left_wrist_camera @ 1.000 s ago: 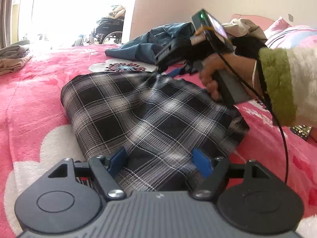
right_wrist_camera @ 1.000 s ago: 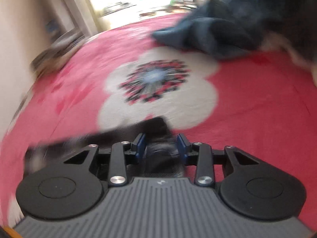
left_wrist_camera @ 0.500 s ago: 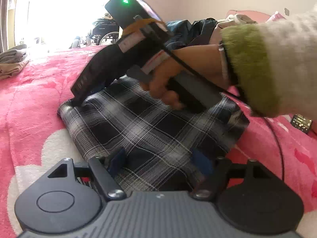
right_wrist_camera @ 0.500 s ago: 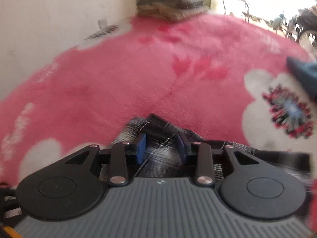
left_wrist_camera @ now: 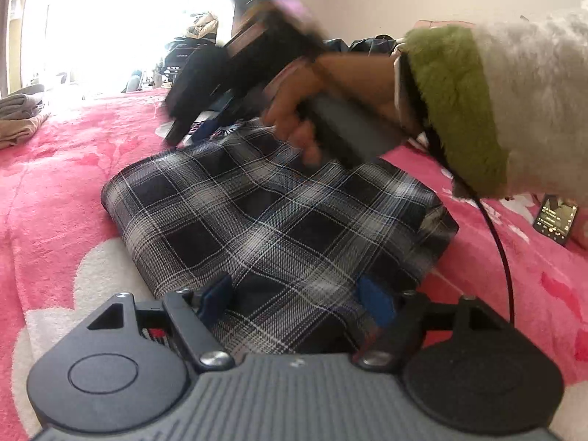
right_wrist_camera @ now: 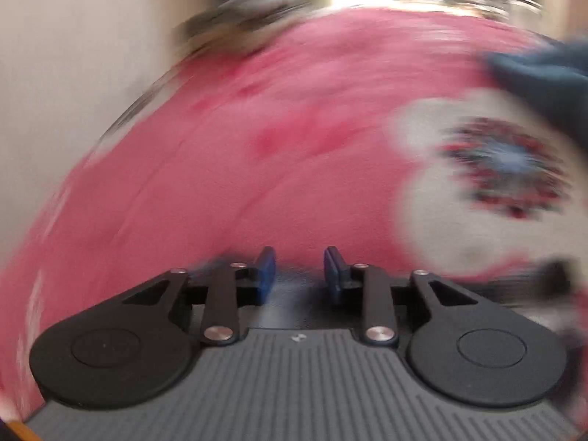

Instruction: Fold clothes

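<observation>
A folded black-and-white plaid garment (left_wrist_camera: pixel 272 228) lies flat on a pink fleece blanket with white flower shapes (left_wrist_camera: pixel 55 191). The left gripper (left_wrist_camera: pixel 297 294) rests low at the garment's near edge, angled downward, its blue-padded fingers (left_wrist_camera: pixel 217 294) spread wide with the plaid cloth lying between them; the pads do not squeeze it. Across the far side of the garment, a hand in a cream fleece sleeve with a green cuff (left_wrist_camera: pixel 463 110) grips the handle of the right gripper (right_wrist_camera: pixel 299 273), which points down and to the left above the garment's far edge, blurred. In the right wrist view its jaws have just been closing and stand narrow, with nothing clearly between them over the pink blanket. A dark blue bundle of cloth (right_wrist_camera: pixel 544 84) lies at the far right, and a dark phone (left_wrist_camera: pixel 555 217) lies on the blanket at right.
</observation>
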A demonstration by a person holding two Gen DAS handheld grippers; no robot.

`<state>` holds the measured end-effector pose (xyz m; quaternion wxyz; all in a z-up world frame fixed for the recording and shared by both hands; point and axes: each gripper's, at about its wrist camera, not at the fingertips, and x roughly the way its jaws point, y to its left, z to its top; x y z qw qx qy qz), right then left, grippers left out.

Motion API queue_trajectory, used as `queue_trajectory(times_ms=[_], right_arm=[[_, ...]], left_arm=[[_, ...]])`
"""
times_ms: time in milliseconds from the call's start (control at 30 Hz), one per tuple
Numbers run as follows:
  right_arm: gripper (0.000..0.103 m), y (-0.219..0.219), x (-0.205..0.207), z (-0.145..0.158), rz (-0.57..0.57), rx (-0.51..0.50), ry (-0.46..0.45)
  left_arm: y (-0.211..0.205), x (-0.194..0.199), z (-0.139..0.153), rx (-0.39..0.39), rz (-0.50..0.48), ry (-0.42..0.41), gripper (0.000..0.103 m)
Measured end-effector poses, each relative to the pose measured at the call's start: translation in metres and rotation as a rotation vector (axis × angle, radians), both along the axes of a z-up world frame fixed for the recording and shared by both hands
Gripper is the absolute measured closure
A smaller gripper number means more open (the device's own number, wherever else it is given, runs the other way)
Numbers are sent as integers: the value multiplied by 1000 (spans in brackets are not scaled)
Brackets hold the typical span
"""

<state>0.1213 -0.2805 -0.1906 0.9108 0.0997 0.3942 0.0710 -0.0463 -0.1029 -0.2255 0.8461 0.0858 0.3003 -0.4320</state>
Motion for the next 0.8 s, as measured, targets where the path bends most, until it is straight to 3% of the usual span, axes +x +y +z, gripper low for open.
queue_trajectory(times_ms=[133,233,300,333,433,500,633,800], right_arm=[[77,-49,-31,36,-83,32,-59],[77,-69,-51,34,-35,69,47],[78,-79,-58,17,-62,1,152],[67,-86,-61,7,-86,-36,182],[69,-121,-76,11,-284,8,134],[69,-133,-96,31,-325,18,63],[69,-119,-147,70,-169,-9,28],[69,-81,-198,54,79,-76,93]], left_arm=[[-3,2,0,-3,6,9,26],[-4,2,0,-1,7,6,26],[-5,0,0,4,3,-3,26],[-5,-2,0,8,1,-10,26],[0,-6,4,23,8,-22,26],[0,-10,8,38,6,-38,26],[-1,-11,16,47,21,-28,27],[-5,-16,21,96,23,-23,27]])
